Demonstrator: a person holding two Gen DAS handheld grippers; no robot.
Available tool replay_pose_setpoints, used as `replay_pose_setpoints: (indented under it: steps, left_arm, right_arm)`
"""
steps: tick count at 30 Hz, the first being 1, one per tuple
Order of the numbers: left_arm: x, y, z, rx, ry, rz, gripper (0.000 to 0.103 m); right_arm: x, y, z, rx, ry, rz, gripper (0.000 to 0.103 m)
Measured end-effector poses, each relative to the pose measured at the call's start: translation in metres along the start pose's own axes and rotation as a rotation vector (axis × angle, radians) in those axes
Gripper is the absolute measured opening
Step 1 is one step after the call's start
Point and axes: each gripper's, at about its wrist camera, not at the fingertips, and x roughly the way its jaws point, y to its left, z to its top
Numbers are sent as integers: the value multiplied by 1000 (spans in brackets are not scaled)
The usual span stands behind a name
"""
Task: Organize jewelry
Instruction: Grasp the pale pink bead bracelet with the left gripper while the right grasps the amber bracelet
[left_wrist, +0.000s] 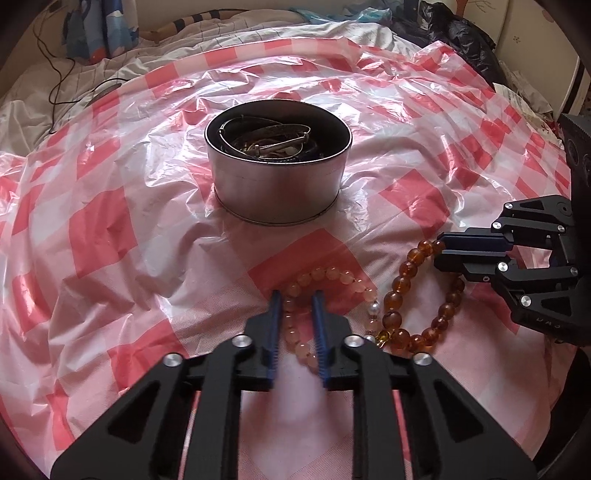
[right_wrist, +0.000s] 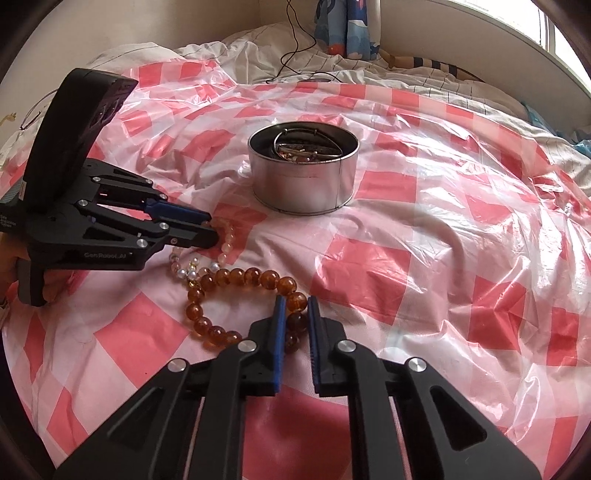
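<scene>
left gripper (left_wrist: 297, 300): jaws apart, straddling one side of the pink bead bracelet (left_wrist: 325, 280); beads sit between the blue pads, no clamp yet as far as I can tell. Pose low, nearly flat to the sheet, pointing forward at the tin.

right gripper (right_wrist: 293, 304): jaws narrowly apart, straddling the near-right arc of the amber bead bracelet (right_wrist: 236, 277); one bead sits in the gap, contact with the pads unclear. Pose low, tips down on the sheet.

bracelet layout: both loops lie flat on the pink checked plastic sheet (left_wrist: 122, 236), touching each other at the pearl and gold charm end. Pink loop is right at the left tips, amber loop right at the right tips. Each hand is nearest its own bracelet.

key relation: round metal tin (left_wrist: 277, 177) sits dead ahead of the left gripper, ahead and slightly left of centre for the right one, well beyond both loops. Already holds metal bangles and other pieces.

next move (judgement): close, lift, carry forward over the rim.

risk (judgement): loops touch, so one may drag the other.
</scene>
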Motion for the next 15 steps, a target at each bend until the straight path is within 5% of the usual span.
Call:
replay_pose_setpoints:
  steps: [5,15]
  left_arm:
    - [-8,0,2,-1,-36,10,7]
    - [-17,1,6,-10,-77,28,7]
  right_arm:
    - [-13,-14,5,96,-66,81,12]
    - [-31,-48,9,344,-180,388,12]
